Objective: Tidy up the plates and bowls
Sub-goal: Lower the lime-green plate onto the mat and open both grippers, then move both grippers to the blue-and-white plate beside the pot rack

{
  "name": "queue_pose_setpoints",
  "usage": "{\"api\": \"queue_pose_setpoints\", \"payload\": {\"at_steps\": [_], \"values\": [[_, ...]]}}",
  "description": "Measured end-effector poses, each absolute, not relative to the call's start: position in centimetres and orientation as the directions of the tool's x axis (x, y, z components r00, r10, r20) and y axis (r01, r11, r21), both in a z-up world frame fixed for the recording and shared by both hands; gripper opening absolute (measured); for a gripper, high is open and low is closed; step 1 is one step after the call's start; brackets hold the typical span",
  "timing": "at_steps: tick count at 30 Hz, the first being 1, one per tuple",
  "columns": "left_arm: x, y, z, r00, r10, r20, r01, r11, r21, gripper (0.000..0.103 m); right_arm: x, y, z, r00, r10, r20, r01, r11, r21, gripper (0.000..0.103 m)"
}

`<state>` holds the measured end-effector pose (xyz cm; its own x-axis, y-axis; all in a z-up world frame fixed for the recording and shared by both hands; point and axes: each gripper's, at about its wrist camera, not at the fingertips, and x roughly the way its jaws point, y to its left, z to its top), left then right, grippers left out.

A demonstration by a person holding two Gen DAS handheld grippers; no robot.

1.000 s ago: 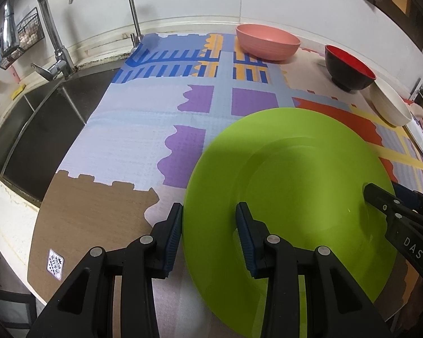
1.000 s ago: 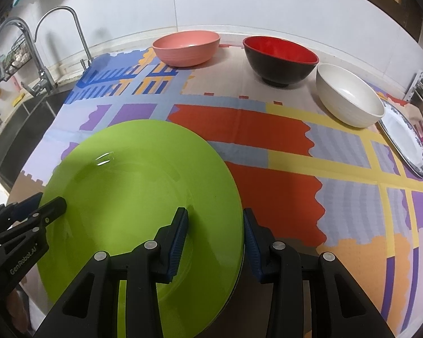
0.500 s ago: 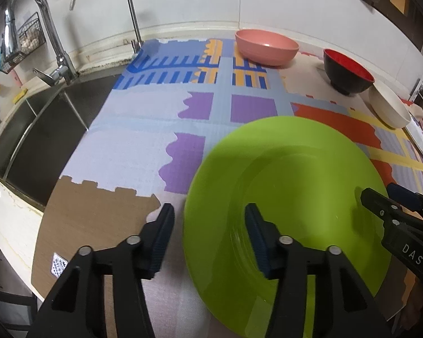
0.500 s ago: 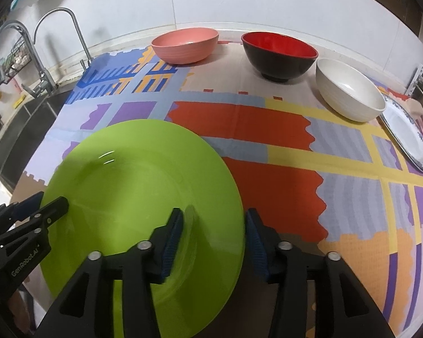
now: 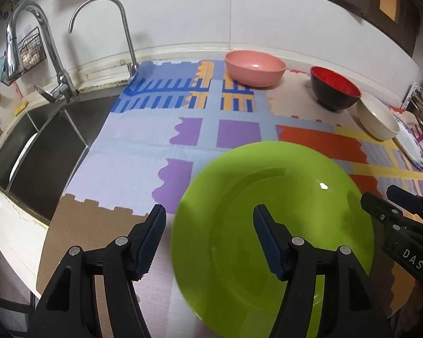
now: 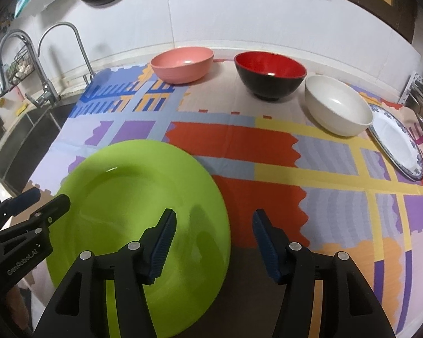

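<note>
A large green plate (image 5: 273, 225) lies flat on the patterned mat near the counter's front edge; it also shows in the right wrist view (image 6: 138, 214). My left gripper (image 5: 208, 236) is open, straddling the plate's left rim. My right gripper (image 6: 213, 242) is open, straddling its right rim. At the back stand a pink bowl (image 6: 182, 64), a red-and-black bowl (image 6: 270, 73) and a white bowl (image 6: 337, 108). A blue-rimmed white plate (image 6: 397, 148) lies at the right.
A steel sink (image 5: 39, 152) with two faucets (image 5: 56, 84) lies left of the mat (image 5: 143, 140). A white plate stands inside the sink (image 5: 21, 155). A metal rack (image 6: 421, 104) is at the far right. The wall runs along the back.
Both grippers have opened wide and let go of the green plate's rims. The plate now rests on the mat.
</note>
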<state>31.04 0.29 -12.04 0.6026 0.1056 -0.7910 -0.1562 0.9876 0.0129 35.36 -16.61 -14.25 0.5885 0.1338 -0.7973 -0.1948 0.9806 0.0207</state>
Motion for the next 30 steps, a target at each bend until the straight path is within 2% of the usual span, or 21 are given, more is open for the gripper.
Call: {"api": "queue_pose_setpoints", "payload": {"at_steps": [14, 30], "values": [[31.7, -4.8, -9.3, 0.669, 0.044, -0.742, -0.051, 0.999, 0.013, 0.065, 34.1, -21.4, -11.2, 0.663, 0.083, -0.744, -0.109, 0.994, 0.013, 0.057], [35.1, -13.7, -5.4, 0.721, -0.117, -0.683, 0.174, 0.985, 0.015, 0.065, 33.2, -30.0, -8.6, 0.715, -0.018, -0.699, 0.074, 0.996, 0.05, 0.057]]}}
